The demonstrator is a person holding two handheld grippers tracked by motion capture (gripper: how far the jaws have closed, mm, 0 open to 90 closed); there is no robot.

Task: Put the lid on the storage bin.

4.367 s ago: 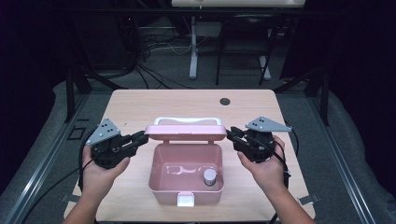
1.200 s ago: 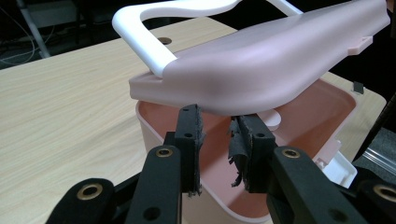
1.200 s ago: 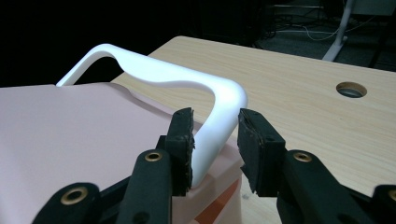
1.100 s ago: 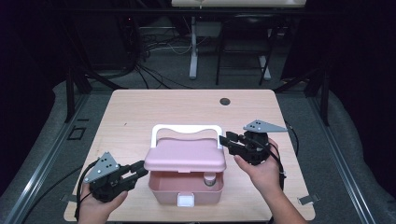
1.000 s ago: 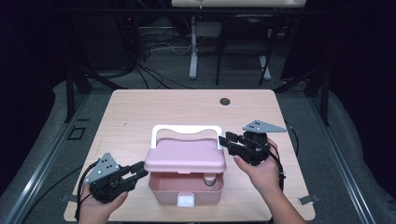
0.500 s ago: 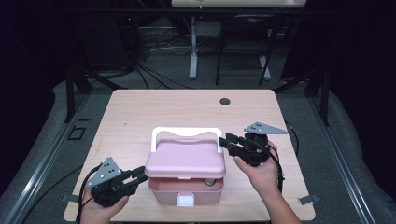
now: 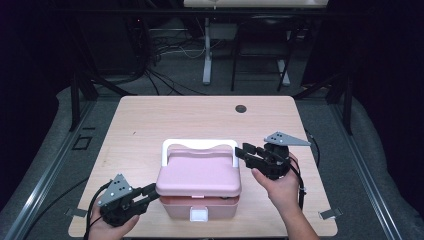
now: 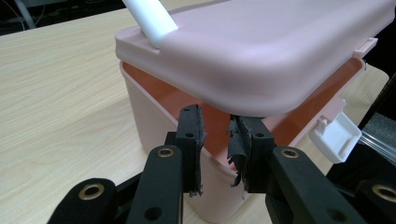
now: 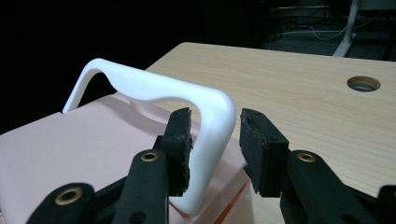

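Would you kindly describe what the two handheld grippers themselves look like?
Both the left gripper and the right gripper are black, each with two jointed jaws fixed by brass-coloured rivets and tipped with frayed black pads. A grey three-cornered plate tops each, and a black cable trails from each. The forearms are bare.

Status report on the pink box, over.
Left gripper open at front left corner of pink box. Right gripper open, straddling white handle. Lid not fully down. Nothing in the way.

Pink box (image 7: 199, 192) mid-table, lid nearly down, left tongs (image 7: 150, 192) under its edge, right tongs (image 7: 246, 152) at white handle (image 7: 199, 145).
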